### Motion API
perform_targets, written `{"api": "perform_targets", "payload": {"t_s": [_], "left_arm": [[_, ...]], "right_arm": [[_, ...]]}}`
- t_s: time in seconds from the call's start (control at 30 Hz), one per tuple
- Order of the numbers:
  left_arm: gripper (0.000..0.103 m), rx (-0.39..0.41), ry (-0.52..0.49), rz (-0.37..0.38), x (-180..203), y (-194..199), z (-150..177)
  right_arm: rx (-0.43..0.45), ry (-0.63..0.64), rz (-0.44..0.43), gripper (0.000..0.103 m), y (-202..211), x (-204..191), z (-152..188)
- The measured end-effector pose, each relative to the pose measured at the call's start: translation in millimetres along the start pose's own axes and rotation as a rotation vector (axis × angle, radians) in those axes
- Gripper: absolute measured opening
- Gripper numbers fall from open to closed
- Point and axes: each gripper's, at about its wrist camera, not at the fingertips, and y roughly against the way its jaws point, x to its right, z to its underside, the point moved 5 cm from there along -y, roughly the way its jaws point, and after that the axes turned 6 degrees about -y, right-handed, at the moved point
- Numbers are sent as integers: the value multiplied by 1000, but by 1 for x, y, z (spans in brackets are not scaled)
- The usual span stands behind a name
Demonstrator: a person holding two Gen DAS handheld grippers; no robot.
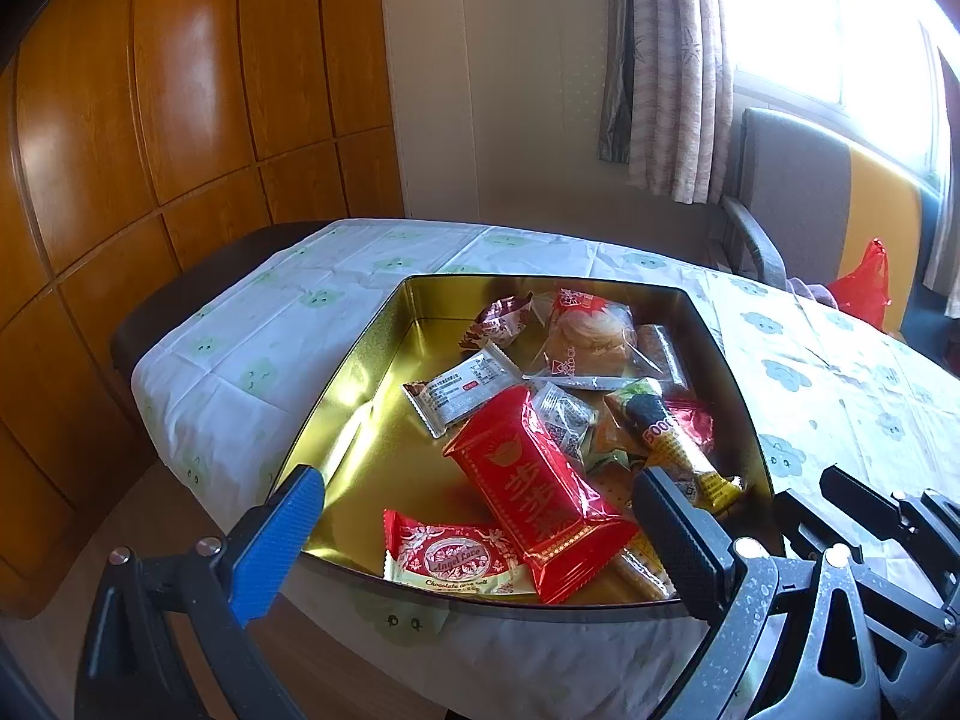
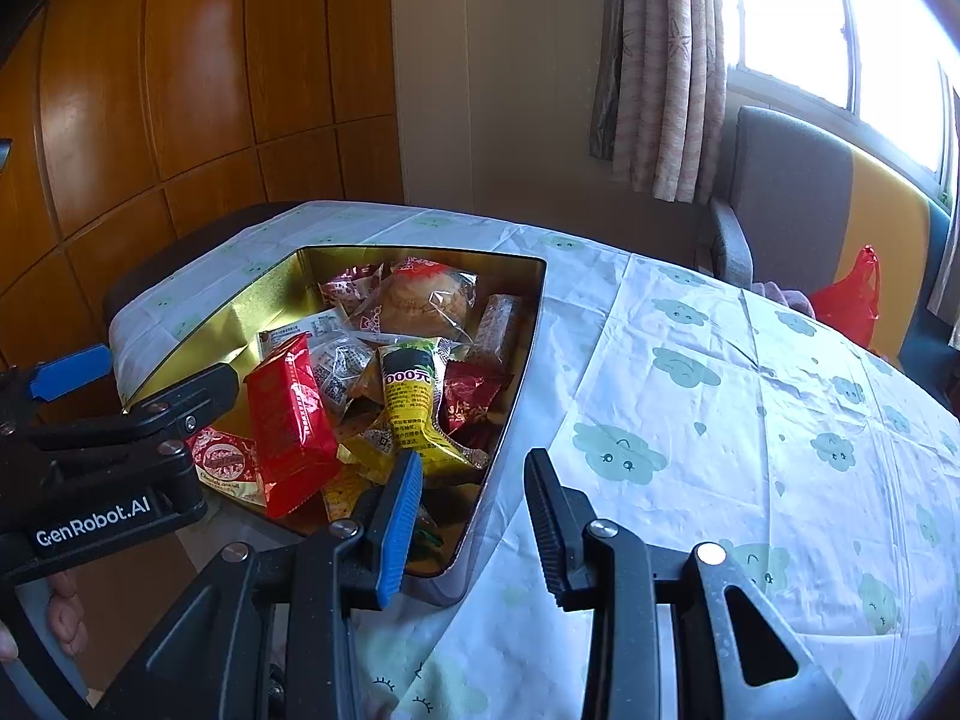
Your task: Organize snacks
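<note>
All the wrapped snacks (image 1: 540, 462) already lie inside the gold tin (image 1: 372, 354); none remain on the tablecloth (image 2: 720, 420). Both grippers, left gripper (image 1: 474, 546) and right gripper (image 2: 474, 516), hang parted, empty.

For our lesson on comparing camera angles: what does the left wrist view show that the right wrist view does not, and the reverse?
Only the left wrist view shows the whole Angel Lace packet face up and the bare golden floor on the tin's left side.

Only the right wrist view shows the person's fingers and a wide bare stretch of tablecloth right of the tin.

Both show the golden tin, the big red packet, the yellow packet, the chair and the curtain.
</note>
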Motion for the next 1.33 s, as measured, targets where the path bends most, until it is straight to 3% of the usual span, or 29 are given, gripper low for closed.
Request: {"api": "perform_targets", "payload": {"t_s": [1.33], "left_arm": [[101,-24,22,3,-4,-4,4]], "right_arm": [[14,1,-6,36,5,3,1]]}}
